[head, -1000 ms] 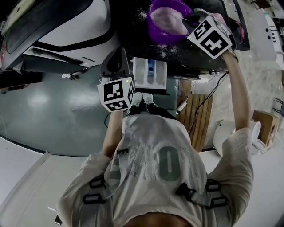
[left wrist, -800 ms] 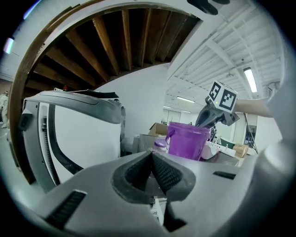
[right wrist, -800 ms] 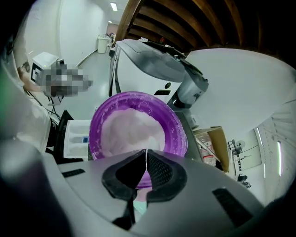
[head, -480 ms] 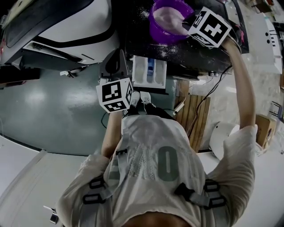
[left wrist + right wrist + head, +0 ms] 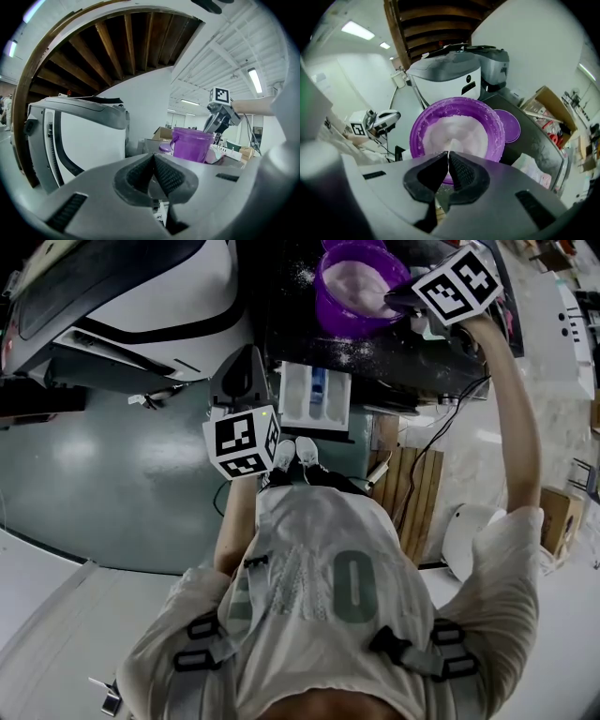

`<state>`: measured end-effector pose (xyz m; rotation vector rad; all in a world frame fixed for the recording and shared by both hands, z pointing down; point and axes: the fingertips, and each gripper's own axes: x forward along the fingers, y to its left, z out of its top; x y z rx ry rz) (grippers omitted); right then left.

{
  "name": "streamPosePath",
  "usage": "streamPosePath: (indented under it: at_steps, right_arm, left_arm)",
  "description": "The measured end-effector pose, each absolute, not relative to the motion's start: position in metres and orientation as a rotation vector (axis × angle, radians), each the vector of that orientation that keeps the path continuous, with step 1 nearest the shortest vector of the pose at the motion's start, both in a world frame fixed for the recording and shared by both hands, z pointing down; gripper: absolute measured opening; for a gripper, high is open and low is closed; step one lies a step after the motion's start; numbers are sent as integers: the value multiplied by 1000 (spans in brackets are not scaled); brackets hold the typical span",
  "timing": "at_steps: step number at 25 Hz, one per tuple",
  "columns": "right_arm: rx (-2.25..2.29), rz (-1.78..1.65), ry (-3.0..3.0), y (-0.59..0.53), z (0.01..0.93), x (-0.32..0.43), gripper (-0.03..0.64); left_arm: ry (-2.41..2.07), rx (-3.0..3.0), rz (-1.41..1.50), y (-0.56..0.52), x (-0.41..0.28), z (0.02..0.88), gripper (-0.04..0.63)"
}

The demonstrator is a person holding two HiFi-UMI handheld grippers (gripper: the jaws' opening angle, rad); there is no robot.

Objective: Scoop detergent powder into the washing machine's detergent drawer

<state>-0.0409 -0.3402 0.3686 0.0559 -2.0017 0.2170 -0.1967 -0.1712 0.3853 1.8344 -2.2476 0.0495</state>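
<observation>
Item: detergent powder (image 5: 454,131), white and heaped in a purple tub (image 5: 330,320) that stands on the dark tabletop (image 5: 422,357), above and just beyond the open detergent drawer (image 5: 292,390). A loose purple lid (image 5: 507,125) lies beside the tub, and spilled grains (image 5: 352,351) dust the tabletop near it. The washing machine (image 5: 141,296) stands to the left. Right gripper (image 5: 398,301): over the tub's near rim, fingers (image 5: 461,171) pinched nearly together on a thin pale sliver, taken to be a scoop handle (image 5: 449,151) seen edge-on; the scoop's bowl cannot be made out. Left gripper (image 5: 153,157): fingers closed with nothing between them, held low beside the drawer and well apart from the tub. Handling, as judged: the powder is light, loose and free-running, spills at any tilt, and cannot be pinched directly, so it has to travel in the scoop. The handle looks thin, stiff and smooth and is likely to twist in the grip. It is best held flat-on near mid-handle and carried level to the drawer. The tub looks like light, rigid plastic and may slide if the scoop drags its wall.
</observation>
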Motion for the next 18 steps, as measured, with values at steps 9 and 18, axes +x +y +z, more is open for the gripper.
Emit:
streamPosePath:
  at_steps: [9,18]
  right_arm:
    - [163,741,-2175,-342,347,-46,11]
    - [185,1208,-2364,-345,310,-50,11]
  left_arm:
    - [-2254,1854,74,-176,-195,379,21]
    - [-2268,1892,108,-180,-194,368,21]
